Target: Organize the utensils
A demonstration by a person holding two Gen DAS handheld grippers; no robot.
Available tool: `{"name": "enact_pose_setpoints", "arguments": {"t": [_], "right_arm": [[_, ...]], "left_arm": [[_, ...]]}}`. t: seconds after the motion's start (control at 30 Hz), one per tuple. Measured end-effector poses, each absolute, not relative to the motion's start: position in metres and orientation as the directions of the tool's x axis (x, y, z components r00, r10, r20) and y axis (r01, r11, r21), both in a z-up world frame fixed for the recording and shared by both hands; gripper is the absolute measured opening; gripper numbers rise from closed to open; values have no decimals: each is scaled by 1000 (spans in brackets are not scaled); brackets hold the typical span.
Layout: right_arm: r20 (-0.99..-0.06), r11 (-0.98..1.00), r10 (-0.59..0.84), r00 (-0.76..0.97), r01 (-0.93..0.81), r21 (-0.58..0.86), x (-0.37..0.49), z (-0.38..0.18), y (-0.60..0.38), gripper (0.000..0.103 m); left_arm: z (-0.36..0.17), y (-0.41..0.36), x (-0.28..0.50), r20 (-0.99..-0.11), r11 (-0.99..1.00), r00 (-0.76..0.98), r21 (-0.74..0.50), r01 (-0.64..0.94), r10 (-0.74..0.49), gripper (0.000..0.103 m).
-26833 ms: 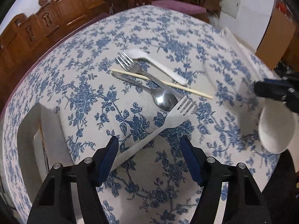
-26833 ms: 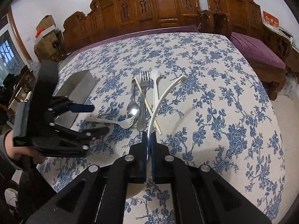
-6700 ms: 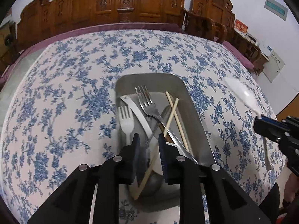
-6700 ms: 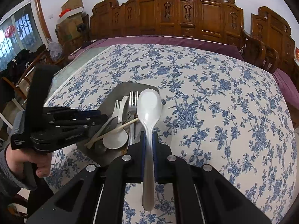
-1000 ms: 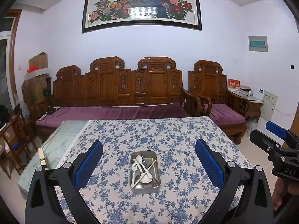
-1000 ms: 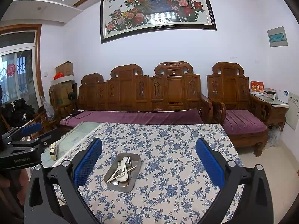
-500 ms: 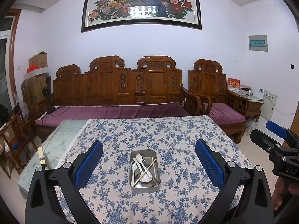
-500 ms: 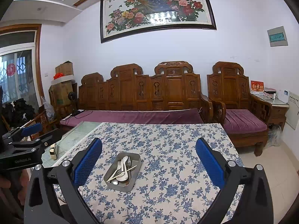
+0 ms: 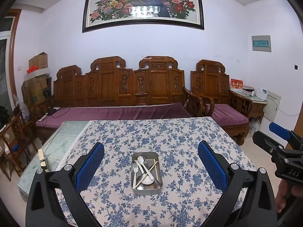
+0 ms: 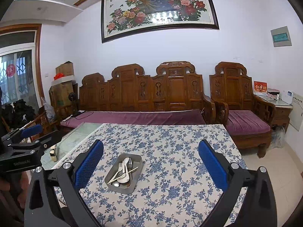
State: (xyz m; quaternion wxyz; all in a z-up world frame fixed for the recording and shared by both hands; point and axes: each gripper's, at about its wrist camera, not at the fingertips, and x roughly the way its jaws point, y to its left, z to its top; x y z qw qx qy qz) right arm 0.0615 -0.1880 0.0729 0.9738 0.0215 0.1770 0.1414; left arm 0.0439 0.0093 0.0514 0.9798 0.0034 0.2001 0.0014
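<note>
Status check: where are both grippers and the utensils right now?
Left gripper open, empty. Right gripper open, empty. White and steel utensils piled in rectangular metal tray on floral tablecloth. Nothing blocking.

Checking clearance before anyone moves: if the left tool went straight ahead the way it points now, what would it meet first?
Probably nothing near: the open left tool points level across the room, above the metal tray of utensils on the floral tablecloth. The carved wooden bench lies beyond; depth unclear.

Your left gripper [image 9: 151, 164] is held high with its blue-padded fingers [image 9: 90, 164] spread wide apart and nothing between them. Your right gripper [image 10: 151, 163] is raised level with it, also spread wide and holding nothing. Each hand stays apart from the other, and part of your right hand [image 9: 287, 194] shows gripping its handle.
</note>
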Motion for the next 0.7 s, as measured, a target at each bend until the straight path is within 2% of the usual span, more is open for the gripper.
{"name": "enact_pose_setpoints", "arguments": {"t": [0.7], "right_arm": [[-338,959,283,898,-267,93,62,73,-188,101]], "left_arm": [[52,9,46,-392,1000,920,4,3,-1,96]]}}
